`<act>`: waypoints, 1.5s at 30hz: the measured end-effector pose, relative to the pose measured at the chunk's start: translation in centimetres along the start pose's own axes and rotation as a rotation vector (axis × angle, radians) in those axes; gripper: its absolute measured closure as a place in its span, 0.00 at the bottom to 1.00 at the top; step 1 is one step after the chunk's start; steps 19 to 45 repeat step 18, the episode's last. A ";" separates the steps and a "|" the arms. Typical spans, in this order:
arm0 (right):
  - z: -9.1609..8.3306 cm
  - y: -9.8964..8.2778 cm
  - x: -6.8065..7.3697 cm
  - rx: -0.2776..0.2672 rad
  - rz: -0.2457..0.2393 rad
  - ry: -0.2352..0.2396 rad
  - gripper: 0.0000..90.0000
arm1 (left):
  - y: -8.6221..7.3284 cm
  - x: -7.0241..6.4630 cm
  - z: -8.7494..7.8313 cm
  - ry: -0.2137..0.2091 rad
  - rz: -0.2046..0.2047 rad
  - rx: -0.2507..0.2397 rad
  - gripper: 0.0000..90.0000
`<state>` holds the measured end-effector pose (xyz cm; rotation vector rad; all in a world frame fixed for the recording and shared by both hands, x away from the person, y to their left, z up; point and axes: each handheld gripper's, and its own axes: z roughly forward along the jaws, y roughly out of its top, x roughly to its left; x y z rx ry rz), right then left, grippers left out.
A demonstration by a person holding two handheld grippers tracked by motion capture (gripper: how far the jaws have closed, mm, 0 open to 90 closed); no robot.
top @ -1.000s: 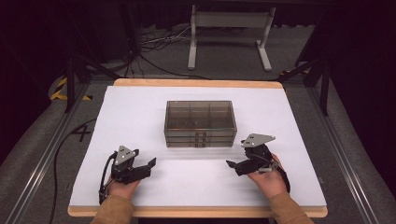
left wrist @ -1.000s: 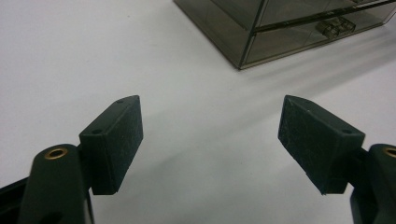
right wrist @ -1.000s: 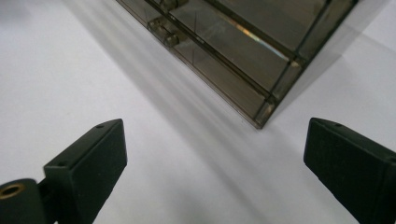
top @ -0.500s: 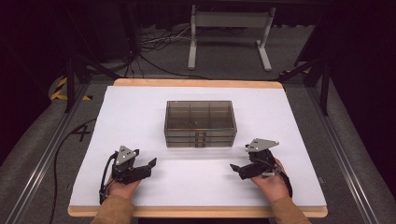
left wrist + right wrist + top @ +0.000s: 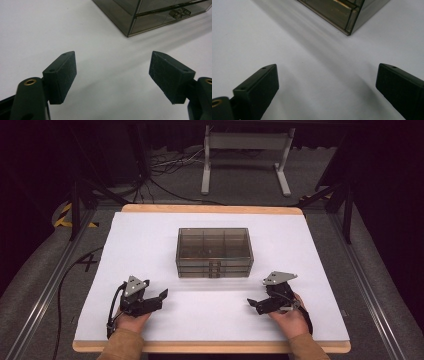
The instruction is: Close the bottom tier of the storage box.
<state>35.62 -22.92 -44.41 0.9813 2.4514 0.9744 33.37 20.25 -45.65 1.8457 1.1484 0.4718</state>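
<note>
Both tongs, left [image 5: 162, 294] and right [image 5: 251, 303], wide open, empty, near drawer box [image 5: 214, 251]. Risk: light box could skid if nudged.

We hold the left gripper [image 5: 159, 296] low in the left hand [image 5: 131, 321], jaws spread wide with nothing between them. The right gripper [image 5: 252, 304], in the right hand [image 5: 289, 319], is likewise spread wide, its tips angled inward toward the left gripper.

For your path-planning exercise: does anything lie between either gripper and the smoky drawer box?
Nothing visible does. Only bare white table separates the left gripper and right gripper from the drawer box; both sets of jaws stand open.
</note>
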 end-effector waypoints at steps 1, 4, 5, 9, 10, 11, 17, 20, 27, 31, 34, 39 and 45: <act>0.0 0.0 0.0 0.002 -0.002 -0.001 0.05 | 0.0 0.0 0.0 0.000 0.000 0.000 0.25; 0.1 -0.1 0.0 0.012 0.001 -0.003 0.05 | 0.0 0.0 0.0 -0.001 -0.001 0.002 0.25; 0.1 -0.2 0.0 0.017 0.005 -0.004 0.05 | 0.0 0.0 0.0 -0.001 -0.001 0.002 0.25; 0.2 -0.3 0.0 0.026 0.018 -0.010 0.05 | 0.0 0.0 0.0 -0.001 0.001 0.005 0.25; 0.2 -0.3 0.0 0.028 0.019 -0.012 0.05 | 0.0 0.0 0.0 -0.001 0.001 0.005 0.25; 0.1 -0.3 0.0 0.029 0.021 -0.012 0.05 | 0.0 0.0 0.1 -0.001 0.000 0.004 0.25; 0.1 -0.4 0.1 0.019 0.030 -0.012 0.05 | 0.1 0.1 0.1 -0.006 0.000 0.011 0.25; 0.0 -0.4 0.1 0.009 0.029 -0.010 0.05 | 0.1 0.1 0.1 -0.005 0.002 0.010 0.25; 0.0 -0.4 0.1 0.009 0.029 -0.010 0.05 | 0.1 0.1 0.1 -0.005 0.002 0.010 0.25; 0.0 -0.4 0.1 0.009 0.029 -0.010 0.05 | 0.1 0.1 0.1 -0.005 0.002 0.010 0.25; 0.0 -0.4 0.1 0.009 0.029 -0.010 0.05 | 0.1 0.1 0.1 -0.005 0.002 0.010 0.25; 0.0 -0.4 0.1 0.009 0.029 -0.010 0.05 | 0.1 0.1 0.1 -0.005 0.002 0.010 0.25; 0.0 -0.4 0.1 0.009 0.029 -0.010 0.05 | 0.1 0.1 0.1 -0.005 0.002 0.010 0.25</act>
